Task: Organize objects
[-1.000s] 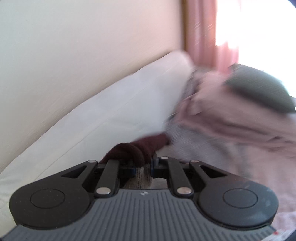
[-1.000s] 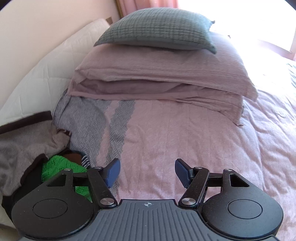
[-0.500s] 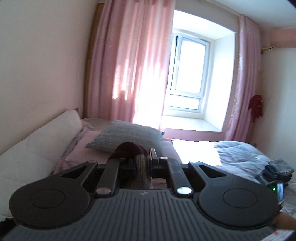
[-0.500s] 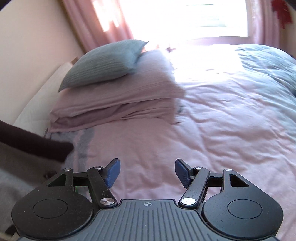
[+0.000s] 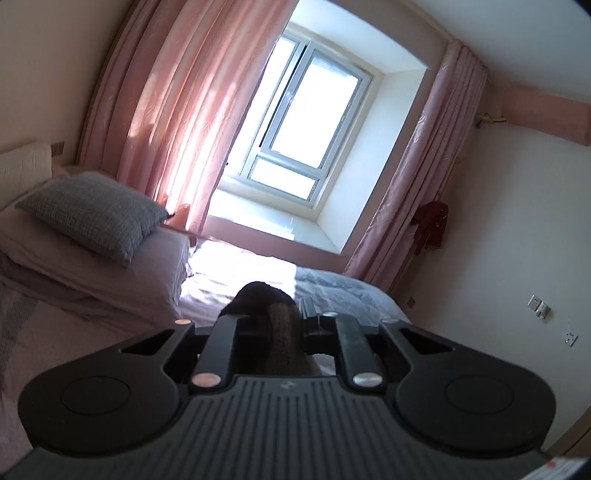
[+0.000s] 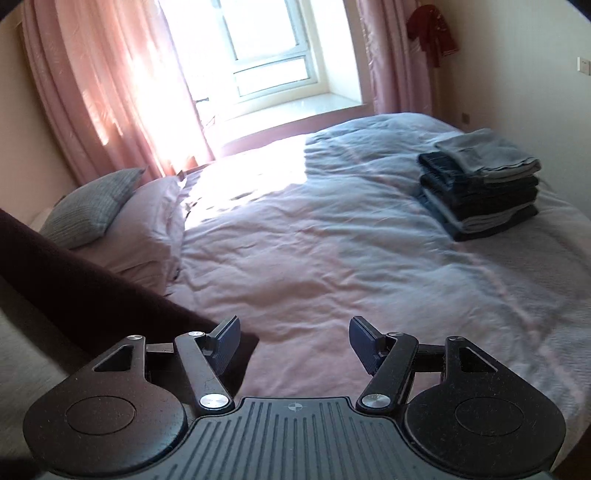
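The left gripper [image 5: 275, 325] is pinched tight on a grey-and-maroon knit garment [image 5: 279, 332], a bunch of it humped up between the jaws and lifted clear of the bed [image 5: 92, 332]. The right gripper [image 6: 293, 341] hangs over the pink bedspread with its blue-padded jaws spread wide and nothing between them. At its nine o'clock the same knit garment [image 6: 92, 291] crosses the right wrist view as a broad dark maroon band with grey cloth below it, its edge just beside the left finger [image 6: 225, 341]. Farther out, at about ten o'clock from the right gripper, a grey cushion [image 6: 86, 208] leans on a stack of pink pillows [image 6: 147, 229] at the head of the bed. At two o'clock a neat pile of folded jeans [image 6: 480, 184] sits on the bluish duvet [image 6: 369, 147], well apart from both grippers. Beyond the bed, at twelve o'clock, sunlight pours through the window [image 6: 273, 48] between pink curtains [image 6: 110, 81], and a dark red garment [image 6: 432, 29] hangs on the wall near the right-hand curtain.
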